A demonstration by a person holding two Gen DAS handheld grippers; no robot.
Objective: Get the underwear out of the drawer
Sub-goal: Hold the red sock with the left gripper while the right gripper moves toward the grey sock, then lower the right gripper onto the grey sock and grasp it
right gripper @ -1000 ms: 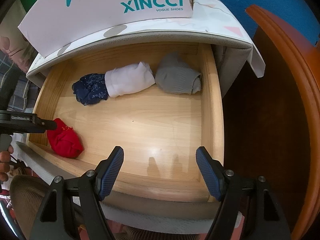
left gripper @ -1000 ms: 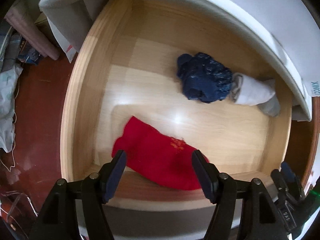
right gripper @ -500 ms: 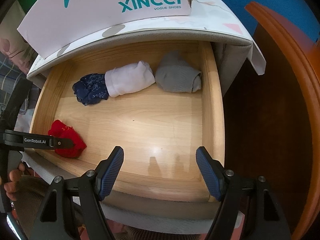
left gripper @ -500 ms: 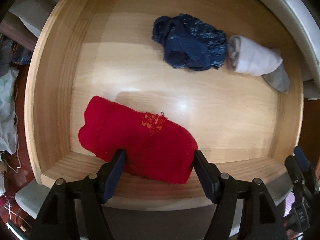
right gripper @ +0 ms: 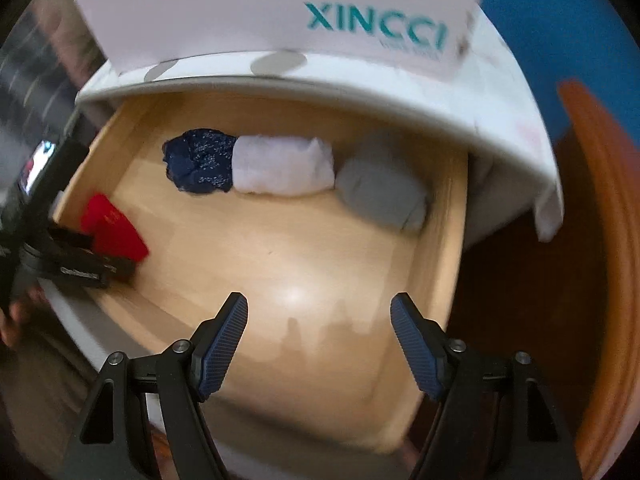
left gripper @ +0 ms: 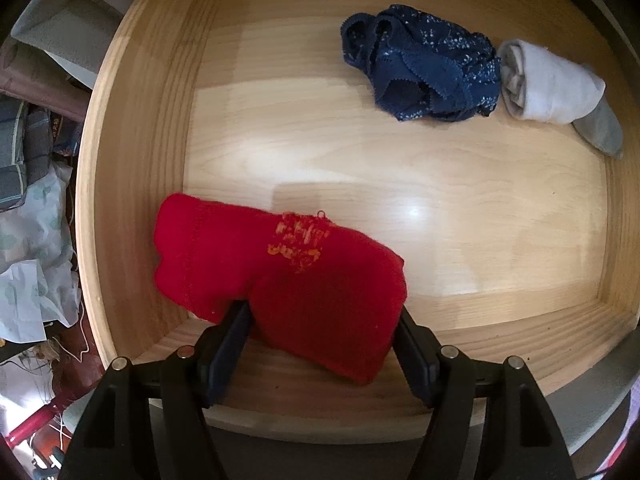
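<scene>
Open wooden drawer [left gripper: 132, 168], red underwear [left gripper: 280, 276] near-left between spread left gripper [left gripper: 320, 344] fingers, contact unclear, navy bundle [left gripper: 424, 68], white roll [left gripper: 548, 84], grey roll [right gripper: 380, 192] along far wall, right gripper [right gripper: 320, 344] closing on nothing, shoebox [right gripper: 280, 12] above.

Your left wrist camera looks almost straight down into the wooden drawer [left gripper: 132, 152] from close above its front left corner, so the red garment [left gripper: 280, 276] fills the lower middle. Your right wrist camera sits higher and farther back, tilted steeply down across the drawer toward the white cabinet top [right gripper: 360, 84]. Both views share the drawer floor, the red garment and the navy [left gripper: 420, 68], white [left gripper: 548, 84] and grey [left gripper: 600, 130] bundles
</scene>
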